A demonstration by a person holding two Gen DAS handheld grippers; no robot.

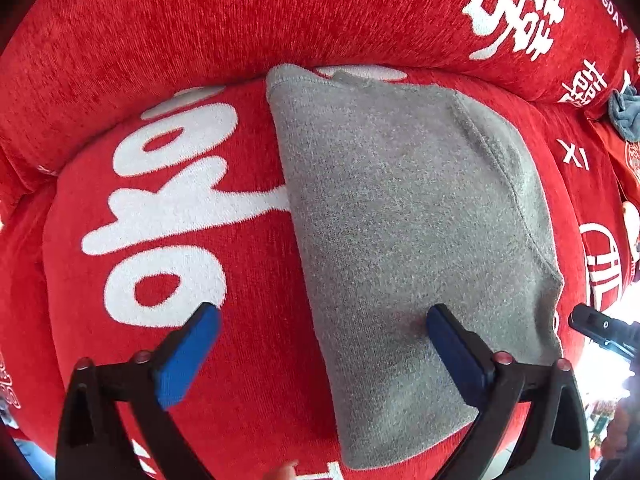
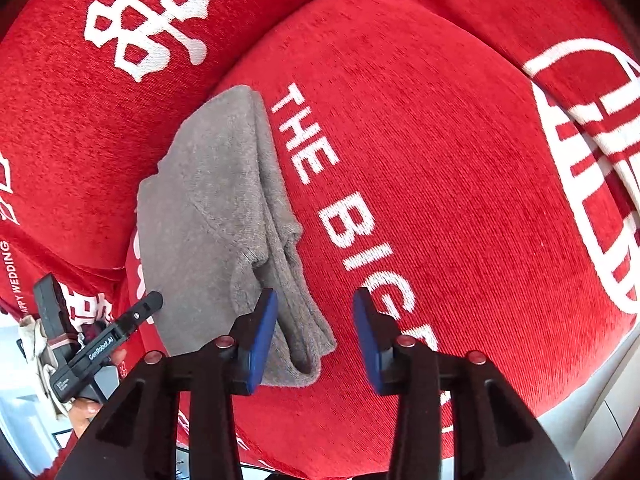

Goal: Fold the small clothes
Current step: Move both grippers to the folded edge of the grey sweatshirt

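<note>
Your gray garment [image 1: 404,216] hides part of the cushion's white lettering [image 1: 168,216]; the small blue-gray cloth [image 1: 625,112] is cut off at the edge.

So the surface here is a red plush sofa seat cushion [image 1: 248,360] with big white lettering woven in, "THE BIG..." readable from the right wrist view. A folded grey garment [image 1: 400,220] lies flat right on it, far end up against the red backrest cushion [image 1: 240,20]. A crumpled blue-grey cloth [image 1: 626,114] sits off by the cushion's far right corner.
</note>
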